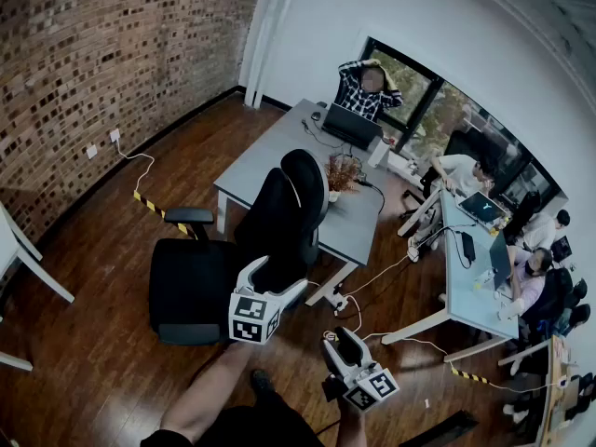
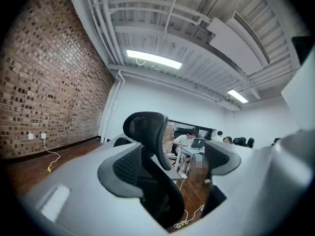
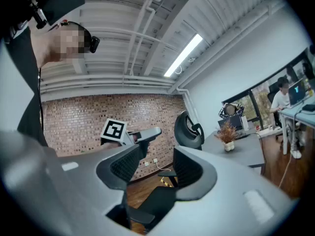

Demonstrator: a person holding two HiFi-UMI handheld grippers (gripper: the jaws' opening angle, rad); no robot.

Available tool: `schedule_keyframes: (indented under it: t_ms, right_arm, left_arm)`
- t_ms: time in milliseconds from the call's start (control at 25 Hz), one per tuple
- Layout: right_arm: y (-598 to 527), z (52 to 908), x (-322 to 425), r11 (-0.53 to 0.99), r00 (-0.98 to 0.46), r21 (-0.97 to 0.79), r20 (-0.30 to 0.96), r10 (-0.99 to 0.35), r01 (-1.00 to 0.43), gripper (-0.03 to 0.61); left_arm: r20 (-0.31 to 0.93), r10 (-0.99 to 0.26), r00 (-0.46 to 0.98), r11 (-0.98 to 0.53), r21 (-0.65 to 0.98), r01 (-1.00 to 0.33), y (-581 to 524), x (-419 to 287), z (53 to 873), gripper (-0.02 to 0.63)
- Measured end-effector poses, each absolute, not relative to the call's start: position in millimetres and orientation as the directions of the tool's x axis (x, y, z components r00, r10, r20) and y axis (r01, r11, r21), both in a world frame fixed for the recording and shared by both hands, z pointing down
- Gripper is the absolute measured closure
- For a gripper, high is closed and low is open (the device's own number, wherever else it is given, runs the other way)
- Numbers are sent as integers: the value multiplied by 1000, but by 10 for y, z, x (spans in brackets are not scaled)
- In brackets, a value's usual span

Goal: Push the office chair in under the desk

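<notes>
The black office chair [image 1: 200, 291] stands off the near left corner of the grey desk [image 1: 270, 147], its backrest towards the desk and its seat pointing away. The left gripper [image 1: 272, 285] is spread wide around the backrest without pinching it. The right gripper [image 1: 339, 343] hangs nearer, half open and empty. I'd swivel the seat round first, then push low and steadily so the chair rolls straight under.
</notes>
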State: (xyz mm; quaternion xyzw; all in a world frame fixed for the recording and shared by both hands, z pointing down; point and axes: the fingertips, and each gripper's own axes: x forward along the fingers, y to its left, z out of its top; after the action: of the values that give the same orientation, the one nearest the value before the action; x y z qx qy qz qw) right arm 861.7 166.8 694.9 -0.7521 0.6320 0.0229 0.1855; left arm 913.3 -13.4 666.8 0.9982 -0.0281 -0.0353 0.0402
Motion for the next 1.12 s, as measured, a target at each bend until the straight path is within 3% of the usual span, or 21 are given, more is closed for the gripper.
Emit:
schedule_keyframes:
  t_ms: [280, 320, 440, 640, 760, 960, 1120]
  right_arm:
    - [2263, 6899, 9569, -88, 184, -312, -292, -938, -946, 377]
    - [2288, 6863, 9633, -82, 182, -323, -293, -939, -943, 379]
    - [2265, 6861, 9821, -63, 162, -345, -267, -950, -937, 379]
    - [1779, 7049, 10597, 52, 11, -302, -203, -979, -952, 379]
    - [1417, 6713, 10607, 110, -53, -271, -208, -977, -956, 362]
    - [1075, 5910, 9948, 195, -130, -290, -229, -965, -937, 357]
    - [753, 5891, 9768, 326, -287, -219, -190, -939, -920, 210]
  left_arm:
    - [180, -166, 970, -985, 25, -173, 193, 10710, 7265, 19]
    - [190, -201, 961, -978, 23, -209, 102, 10698, 7224, 137]
    - [163, -245, 956, -961, 92, -262, -126, 10431, 6977, 186]
    - [139, -185, 973, -957, 201, -210, -73, 10323, 6887, 230]
    - [139, -97, 986, -973, 194, -123, 22, 9727, 6676, 241]
    - [141, 100, 985, -987, 139, 80, 148, 7973, 5948, 261]
    - [140, 183, 973, -983, 61, 176, -41, 7181, 5728, 255]
